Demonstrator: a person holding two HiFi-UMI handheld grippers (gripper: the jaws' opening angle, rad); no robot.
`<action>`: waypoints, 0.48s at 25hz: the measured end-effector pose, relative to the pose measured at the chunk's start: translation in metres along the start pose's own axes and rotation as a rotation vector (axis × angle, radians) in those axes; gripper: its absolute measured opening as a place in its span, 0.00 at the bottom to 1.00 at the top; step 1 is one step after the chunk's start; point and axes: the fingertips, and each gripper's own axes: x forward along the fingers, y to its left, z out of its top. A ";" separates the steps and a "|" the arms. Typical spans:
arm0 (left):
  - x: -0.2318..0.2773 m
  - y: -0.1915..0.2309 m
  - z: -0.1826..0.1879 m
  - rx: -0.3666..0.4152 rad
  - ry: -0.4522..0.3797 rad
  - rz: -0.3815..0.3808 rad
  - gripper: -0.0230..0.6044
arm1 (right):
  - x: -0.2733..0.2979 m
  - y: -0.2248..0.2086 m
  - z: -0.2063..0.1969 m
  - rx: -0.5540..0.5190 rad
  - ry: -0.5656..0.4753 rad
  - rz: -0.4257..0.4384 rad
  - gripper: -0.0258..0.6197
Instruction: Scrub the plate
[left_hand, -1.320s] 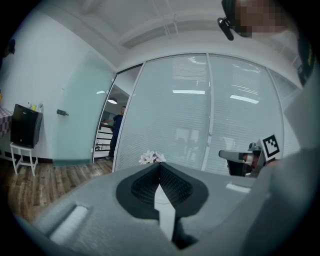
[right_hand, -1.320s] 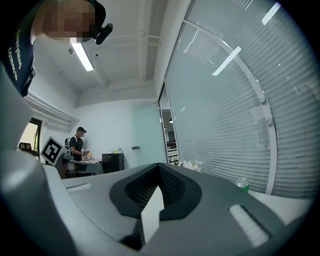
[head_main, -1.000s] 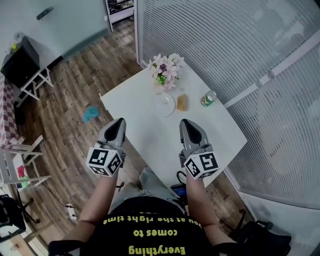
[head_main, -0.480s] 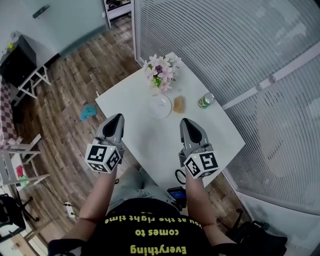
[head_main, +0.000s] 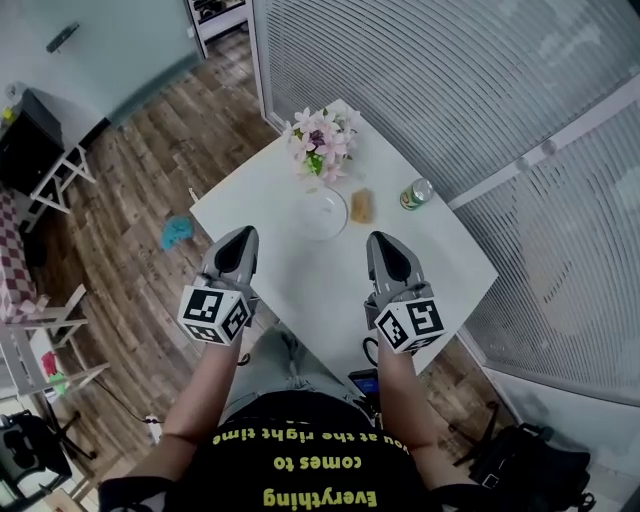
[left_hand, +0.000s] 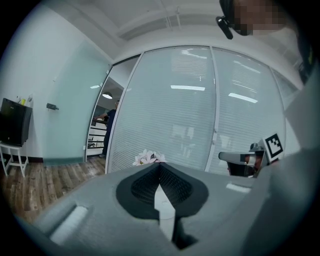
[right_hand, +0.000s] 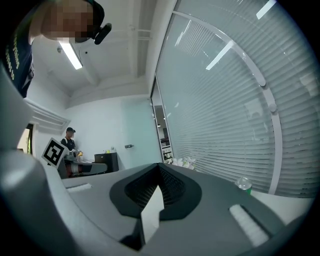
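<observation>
Scrubbing hasn't begun: the plate sits toward the far side of the white table, with the sponge just to its right. The left gripper and right gripper hover at the near edge, both pinched together and empty. I'd call this the approach; next the right must open for the sponge, well short of it now

plate on table | beside: sponge, probably | can near
</observation>
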 end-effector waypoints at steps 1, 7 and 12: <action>0.001 0.001 0.000 0.007 0.001 -0.005 0.04 | 0.001 0.000 -0.001 -0.001 0.001 -0.005 0.05; 0.007 0.007 -0.004 -0.010 -0.002 -0.022 0.04 | 0.003 -0.002 -0.001 -0.019 0.006 -0.022 0.05; 0.015 0.010 -0.010 -0.017 0.016 -0.037 0.04 | 0.007 -0.008 -0.003 -0.020 0.012 -0.035 0.05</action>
